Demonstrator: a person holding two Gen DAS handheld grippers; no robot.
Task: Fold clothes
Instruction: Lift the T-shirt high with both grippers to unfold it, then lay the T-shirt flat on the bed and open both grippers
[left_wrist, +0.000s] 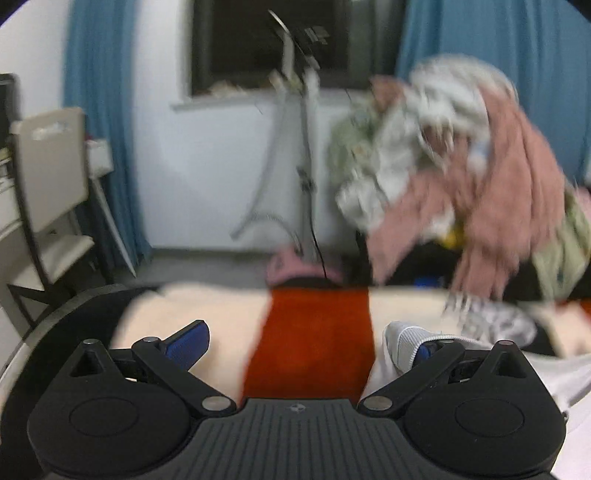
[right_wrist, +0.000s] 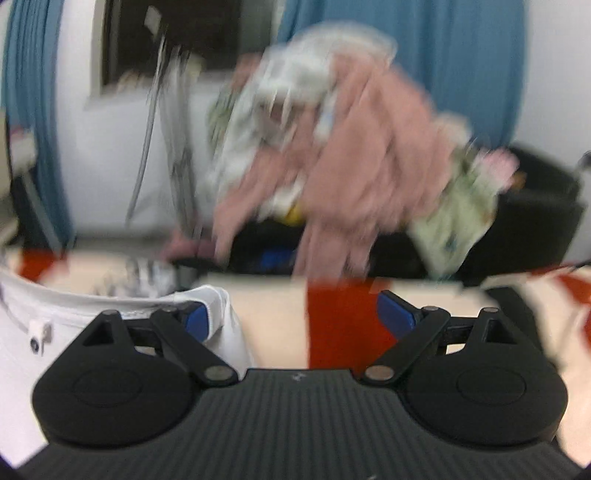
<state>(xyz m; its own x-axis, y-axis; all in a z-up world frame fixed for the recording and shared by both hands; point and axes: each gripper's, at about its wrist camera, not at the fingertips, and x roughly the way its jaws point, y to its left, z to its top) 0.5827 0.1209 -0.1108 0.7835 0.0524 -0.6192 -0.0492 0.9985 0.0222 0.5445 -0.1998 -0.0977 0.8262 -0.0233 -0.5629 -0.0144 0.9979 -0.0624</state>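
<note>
- Far left in the left wrist view there's a chair (left_wrist: 51, 177) against the wall, with a blue curtain (left_wrist: 99, 92) right behind it.
- Next over, a dark window (left_wrist: 273, 40) and a grey stand (left_wrist: 295, 155) in front of the white wall (everything's pretty motion-blurred, so details are mushy).
- Left gripper (left_wrist: 306, 343) sits low over a cream and red blanket (left_wrist: 314, 343). Jaws are spread wide, nothing clamped between them.
- Its right blue pad is half hidden under the edge of a white garment (left_wrist: 402, 343), so the cloth touches or drapes over that finger, but it isn't pinched.
- The garment runs off the right edge of that view and shows up again on the left side of the right wrist view (right_wrist: 37, 332), lying on the blanket, with a small white tab on it.
- Right gripper (right_wrist: 299, 321) is also wide open. Its left finger is tucked behind a fold of the garment, the right finger is over bare blanket, well apart from it.
- Beyond the blanket's far edge there's a clothes pile (left_wrist: 461, 155), pink, white and pale green, heaped on something black.
- A patterned black-and-white piece (left_wrist: 491, 321) lies on the blanket just beside the garment.
</note>
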